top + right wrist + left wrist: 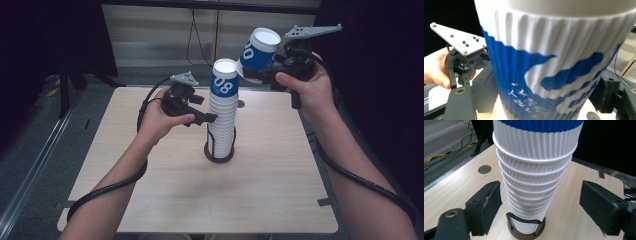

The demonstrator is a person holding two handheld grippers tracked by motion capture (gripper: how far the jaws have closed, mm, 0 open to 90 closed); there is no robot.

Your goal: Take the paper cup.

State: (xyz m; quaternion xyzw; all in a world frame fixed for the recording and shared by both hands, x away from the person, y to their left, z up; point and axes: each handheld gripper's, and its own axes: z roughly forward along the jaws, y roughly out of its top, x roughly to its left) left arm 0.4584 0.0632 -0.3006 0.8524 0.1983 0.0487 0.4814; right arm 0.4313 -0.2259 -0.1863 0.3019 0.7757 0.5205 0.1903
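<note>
My right jaws (pixel 264 71) are clamping a tilted cup (pixel 260 50) at one o'clock of the stack (pixel 222 110) – my left jaws (pixel 541 202) are standing apart around it on the tabletop (pixel 165 200).

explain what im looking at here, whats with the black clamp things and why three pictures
A person sits at a table and holds a hand tool in each hand, each ending in two black jaws, like tongs. The high view looks down from above. The other two come from small cameras riding on each tool, looking along its jaws.

On the table stands a tall stack of ribbed paper cups in a round holder. The left tongs stand open on either side of the stack, pads clear of it. The right tongs grip a single blue and white cup, tilted in the air up beside the top of the stack.
</note>
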